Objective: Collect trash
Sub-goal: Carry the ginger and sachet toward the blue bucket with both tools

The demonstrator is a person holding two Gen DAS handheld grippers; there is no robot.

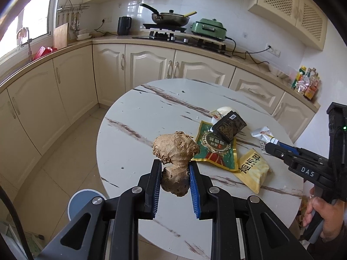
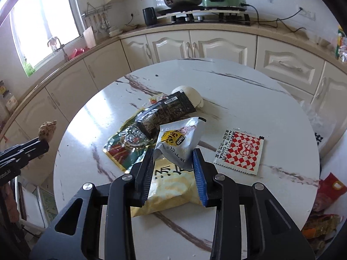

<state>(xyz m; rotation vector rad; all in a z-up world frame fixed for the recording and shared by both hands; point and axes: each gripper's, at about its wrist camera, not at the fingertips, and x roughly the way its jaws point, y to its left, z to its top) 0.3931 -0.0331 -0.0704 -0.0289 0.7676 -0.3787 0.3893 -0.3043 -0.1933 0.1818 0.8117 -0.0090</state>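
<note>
Trash lay in a loose heap on the round marble counter (image 1: pixel 138 117), toward its right side in the left wrist view. At lower centre of that view the left gripper (image 1: pixel 175 164) had its jaws clenched on a knobbly ginger root (image 1: pixel 175 149), lifted clear of the counter. Just right of it lay a green packet (image 1: pixel 214 149) with a black wrapper (image 1: pixel 229 125) overlapping its upper edge, and a yellow bag (image 1: pixel 252 169) lower right of those. At the far right edge the right gripper (image 1: pixel 269 146) reached in, its jaws grasping a silver wrapper (image 1: pixel 263 135). In the right wrist view, the ginger showed at the left edge, the green packet and black wrapper sat at centre, and the silver wrapper stood pinched between the jaws over the yellow bag. A red-and-white checked sachet (image 2: pixel 238 149) lay flat right of centre, apart from the heap.
</note>
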